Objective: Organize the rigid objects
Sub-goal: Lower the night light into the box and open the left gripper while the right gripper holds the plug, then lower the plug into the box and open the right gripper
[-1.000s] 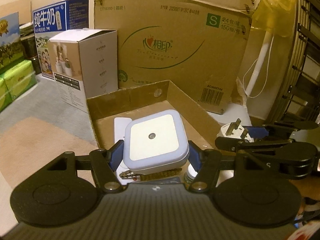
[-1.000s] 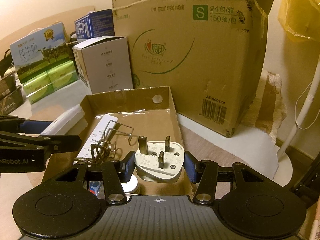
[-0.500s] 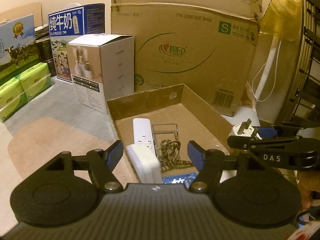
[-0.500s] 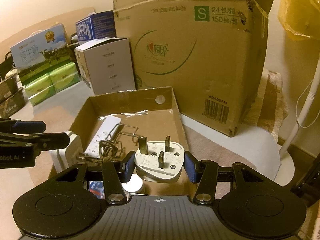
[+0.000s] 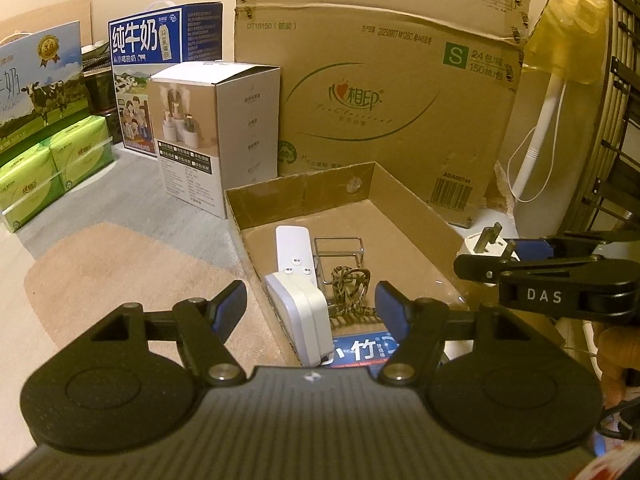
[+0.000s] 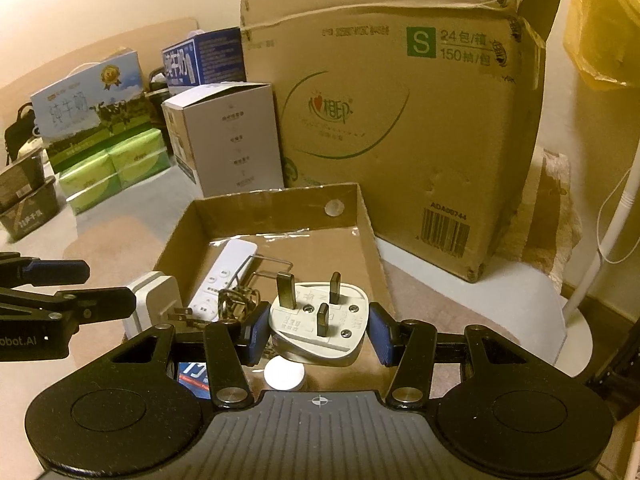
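a shallow cardboard tray sits on the floor before a large tissue carton, with a white product box just beside the tray's far left corner. the left claw stands wide with nothing pressed between its blue pads; its jaws have just been opening. below and between them a white night light stands on edge against the tray's left wall near the near left corner, its two flat prongs pointing into the tray in the right wrist view. a slim white remote lies lengthwise along the left wall just beyond it, with a wire rack beside the remote and a patterned hair clip at the rack's near end. a blue printed packet shows at the tray's near edge. the right claw is clamped on a white three-pin plug, pins up and tilted toward the far wall, held over the near right part of the tray. a small white round cap lies under the plug near the tray's near edge. milk cartons and green tissue packs line the floor well apart on the left. a white lamp stand rises to the right of the carton.
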The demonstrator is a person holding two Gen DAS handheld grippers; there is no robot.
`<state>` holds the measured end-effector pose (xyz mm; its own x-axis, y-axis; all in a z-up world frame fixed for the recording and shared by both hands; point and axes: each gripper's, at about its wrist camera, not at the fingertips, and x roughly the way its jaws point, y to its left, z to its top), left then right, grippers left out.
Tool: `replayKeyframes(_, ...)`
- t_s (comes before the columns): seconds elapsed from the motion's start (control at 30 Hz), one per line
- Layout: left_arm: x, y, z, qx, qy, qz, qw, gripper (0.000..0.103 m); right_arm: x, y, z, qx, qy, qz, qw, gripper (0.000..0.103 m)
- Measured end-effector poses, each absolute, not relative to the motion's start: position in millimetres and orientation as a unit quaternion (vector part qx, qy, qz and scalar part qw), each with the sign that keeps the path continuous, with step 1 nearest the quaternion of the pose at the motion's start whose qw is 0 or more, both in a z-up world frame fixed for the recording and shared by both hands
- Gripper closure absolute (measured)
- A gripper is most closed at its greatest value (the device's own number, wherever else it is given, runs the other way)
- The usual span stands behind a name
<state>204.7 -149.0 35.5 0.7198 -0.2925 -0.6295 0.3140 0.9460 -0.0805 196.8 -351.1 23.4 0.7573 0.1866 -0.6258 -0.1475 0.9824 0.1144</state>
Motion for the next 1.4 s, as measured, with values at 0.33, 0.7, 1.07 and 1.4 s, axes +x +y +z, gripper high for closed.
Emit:
replayKeyframes(0.33,206,-148,33,0.013,0.340,-0.162,0.926,0.035,201,-351,22,0.028,0.340,0.090,0.936,0.052)
replayKeyframes(0.7,209,-147,30,0.011,0.343,-0.160,0.925,0.035,207,-350,18,0.026,0.342,0.091,0.935,0.052)
replayKeyframes(1.07,215,-146,27,0.009,0.344,-0.155,0.926,0.035,224,-351,10,0.030,0.355,0.096,0.930,0.052)
replayKeyframes(1.4,214,-139,22,0.010,0.340,-0.136,0.931,0.023,232,-365,18,0.087,0.317,0.110,0.938,0.026)
